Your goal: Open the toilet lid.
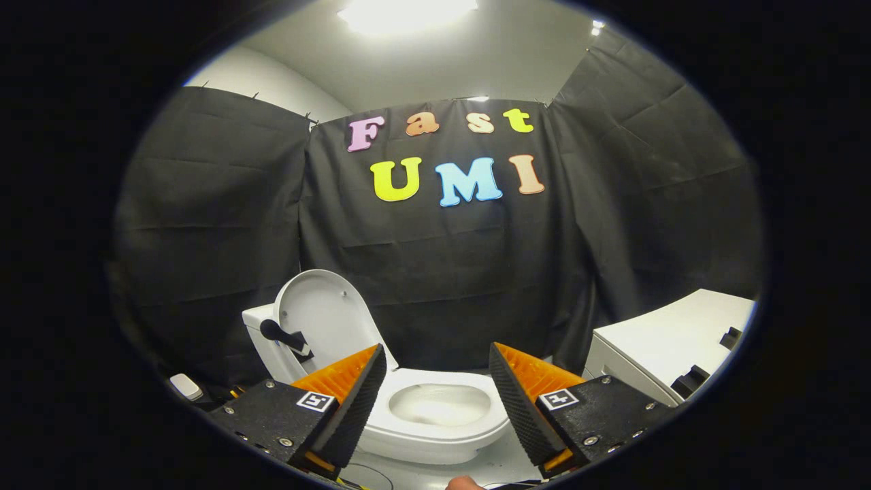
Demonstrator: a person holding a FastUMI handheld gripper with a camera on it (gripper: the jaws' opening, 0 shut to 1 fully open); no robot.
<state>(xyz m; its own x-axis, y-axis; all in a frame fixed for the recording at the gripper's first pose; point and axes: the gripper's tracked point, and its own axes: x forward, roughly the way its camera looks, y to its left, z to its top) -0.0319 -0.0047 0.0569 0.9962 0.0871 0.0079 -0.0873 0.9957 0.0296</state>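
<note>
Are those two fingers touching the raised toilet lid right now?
Apart. In the gripper view the open gripper has bare fingers, and the lid stands raised beyond them against the tank, above the bowl.

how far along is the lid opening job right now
Done: the toilet lid already stands raised, tilted back toward the tank, and the bowl below is uncovered. In hand: nothing; the tool is open, its fingers spread apart with the bowl seen between them, touching neither lid nor seat. Left: apparently nothing on the lid itself, going by how it sits.
</note>
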